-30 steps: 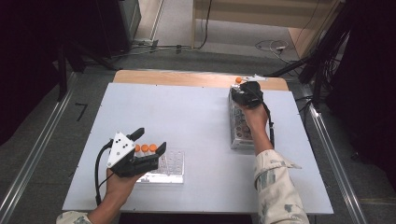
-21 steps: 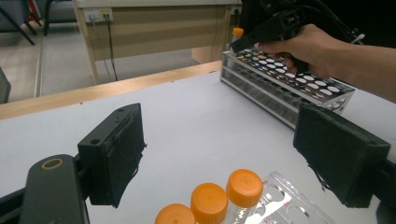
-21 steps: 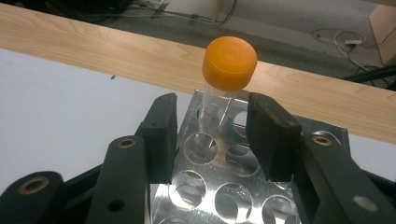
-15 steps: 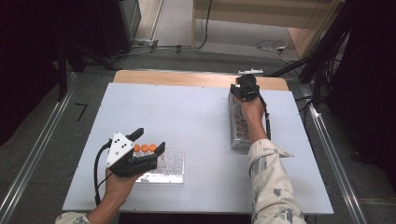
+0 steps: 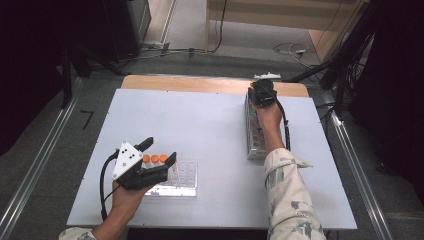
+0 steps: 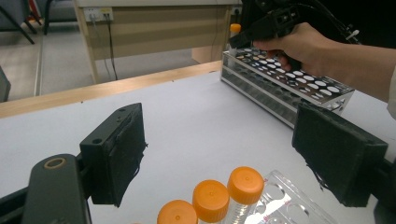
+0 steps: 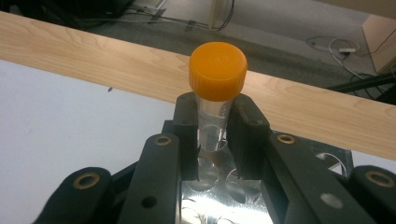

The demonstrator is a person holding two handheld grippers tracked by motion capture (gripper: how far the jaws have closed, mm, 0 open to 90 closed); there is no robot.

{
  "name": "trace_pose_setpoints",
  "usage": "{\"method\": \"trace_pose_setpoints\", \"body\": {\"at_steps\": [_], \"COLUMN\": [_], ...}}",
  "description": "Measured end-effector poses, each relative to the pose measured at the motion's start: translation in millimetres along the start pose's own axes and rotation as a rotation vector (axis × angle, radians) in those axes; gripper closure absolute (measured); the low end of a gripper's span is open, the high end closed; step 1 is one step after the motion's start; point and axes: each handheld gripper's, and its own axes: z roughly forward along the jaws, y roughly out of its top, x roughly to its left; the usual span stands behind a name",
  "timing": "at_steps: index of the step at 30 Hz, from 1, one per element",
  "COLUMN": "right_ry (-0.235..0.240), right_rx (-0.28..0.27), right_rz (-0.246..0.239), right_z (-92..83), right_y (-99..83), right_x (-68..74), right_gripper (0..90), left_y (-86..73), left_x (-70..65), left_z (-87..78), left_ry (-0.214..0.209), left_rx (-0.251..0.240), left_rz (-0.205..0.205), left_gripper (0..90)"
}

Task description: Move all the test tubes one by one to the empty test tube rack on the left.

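An orange-capped clear tube (image 7: 217,70) stands upright at the far end of the metal rack (image 7: 219,200). My right gripper (image 7: 215,130) has just been closing and is now shut on the tube's body below the cap. From above, the right gripper (image 5: 262,92) sits over the far end of the metal rack (image 5: 255,140). My left gripper (image 5: 161,150) is open at the near left, its jaws wide apart on either side of three orange-capped tubes (image 6: 245,179) standing in a clear plastic rack (image 5: 182,177). The pads touch none of them.
The white tabletop (image 5: 200,125) ends in a wooden strip (image 5: 190,84) at the far edge. Cables lie on the floor beyond (image 5: 290,49). The metal rack's many holes (image 6: 299,86) stand mostly empty. A metal rail (image 5: 355,165) runs along the right side.
The right gripper has edged toward the rack's far end and its jaws have closed on the orange-capped tube. The left hand has stayed put.
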Motion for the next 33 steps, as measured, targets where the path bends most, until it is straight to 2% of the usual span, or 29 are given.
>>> {"method": "trace_pose_setpoints", "body": {"at_steps": [10,18,25,29,33], "right_ry": [-0.011,0.005,0.056,0.121,0.193], "right_rx": [-0.075,-0.133,-0.169,-0.174,-0.169], "right_rz": [-0.001,-0.017,-0.030,-0.047,-0.087], "right_z": [-11.3,-36.2,-62.9,-79.1,-97.1], "right_y": [3.5,11.2,14.0,10.8,3.6], "right_x": [0.9,-0.6,1.9,9.8,24.3], "right_gripper": [72.4,72.5,72.5,72.5,72.5], "left_y": [0.0,0.7,2.5,3.4,4.3], "left_x": [0.4,0.0,-0.8,-1.3,-3.0], "left_z": [-0.3,-0.9,-1.3,-1.0,-0.3], "left_ry": [0.001,0.002,0.000,-0.003,-0.012], "left_rx": [0.000,-0.001,-0.011,-0.011,-0.014], "left_rz": [0.002,0.002,0.006,0.008,0.008], "left_gripper": [17.5,17.5,17.5,17.5,18.7]}}
